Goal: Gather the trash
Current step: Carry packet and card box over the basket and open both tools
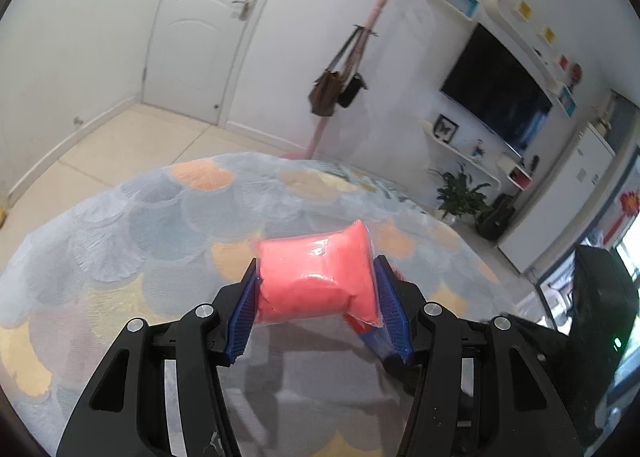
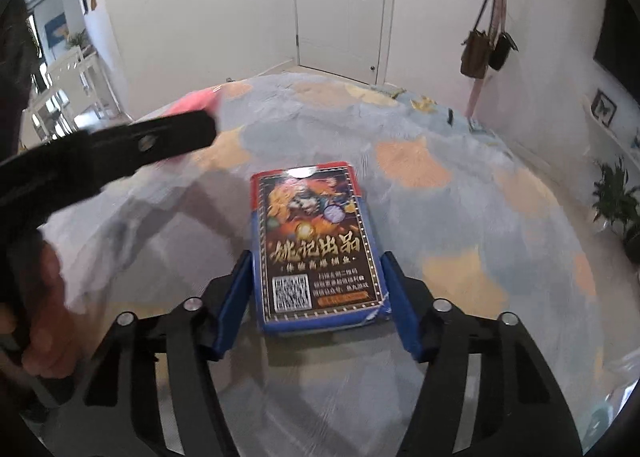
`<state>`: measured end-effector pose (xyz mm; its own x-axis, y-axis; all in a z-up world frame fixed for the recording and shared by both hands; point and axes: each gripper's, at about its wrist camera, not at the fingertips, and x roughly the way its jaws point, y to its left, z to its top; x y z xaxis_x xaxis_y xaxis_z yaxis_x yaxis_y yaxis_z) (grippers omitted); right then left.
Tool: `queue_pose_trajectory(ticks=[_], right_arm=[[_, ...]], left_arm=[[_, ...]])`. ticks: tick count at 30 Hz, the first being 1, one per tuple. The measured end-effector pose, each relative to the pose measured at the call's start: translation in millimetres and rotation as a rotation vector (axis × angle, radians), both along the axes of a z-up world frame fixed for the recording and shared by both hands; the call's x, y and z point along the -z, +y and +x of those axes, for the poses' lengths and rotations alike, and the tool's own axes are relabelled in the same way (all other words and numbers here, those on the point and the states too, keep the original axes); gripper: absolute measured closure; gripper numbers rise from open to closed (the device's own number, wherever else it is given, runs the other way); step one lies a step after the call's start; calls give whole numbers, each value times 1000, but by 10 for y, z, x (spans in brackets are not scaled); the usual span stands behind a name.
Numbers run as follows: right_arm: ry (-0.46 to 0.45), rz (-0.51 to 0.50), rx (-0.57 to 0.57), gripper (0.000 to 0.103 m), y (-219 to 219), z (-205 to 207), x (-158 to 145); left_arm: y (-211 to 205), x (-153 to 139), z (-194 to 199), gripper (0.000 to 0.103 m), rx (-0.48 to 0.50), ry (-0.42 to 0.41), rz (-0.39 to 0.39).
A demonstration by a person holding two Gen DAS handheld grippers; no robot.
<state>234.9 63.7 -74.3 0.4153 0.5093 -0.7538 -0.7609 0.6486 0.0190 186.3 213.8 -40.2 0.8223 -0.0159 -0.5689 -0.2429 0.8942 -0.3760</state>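
So the left gripper is pinching a squishy pink packet, held up over the patterned tablecloth, and the plastic bulges between the blue pads. The right gripper has its jaws on either side of a blue card box lying flat on the worktop. The box's long axis runs straight away from the gripper, the near end sits between the pads, and the right one looks like it's touching. Can't really tell if the left pad presses yet. No bin or trash bag anywhere in view, and the left side of the right wrist view is smeared with blur.
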Motion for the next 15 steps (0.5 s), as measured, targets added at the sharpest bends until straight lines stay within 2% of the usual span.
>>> queue_pose_trajectory(ticks=[4, 9, 15], right_arm=[[-12, 46, 70, 46, -367, -172, -123], [-11, 130, 191, 47, -1052, -282, -294], [-40, 208, 328, 47, -1871, -496, -439]], left_arm=[[-210, -113, -2, 50, 58, -21, 6], [-604, -212, -36, 50, 144, -36, 2], [-1259, -352, -7, 50, 258, -60, 25]])
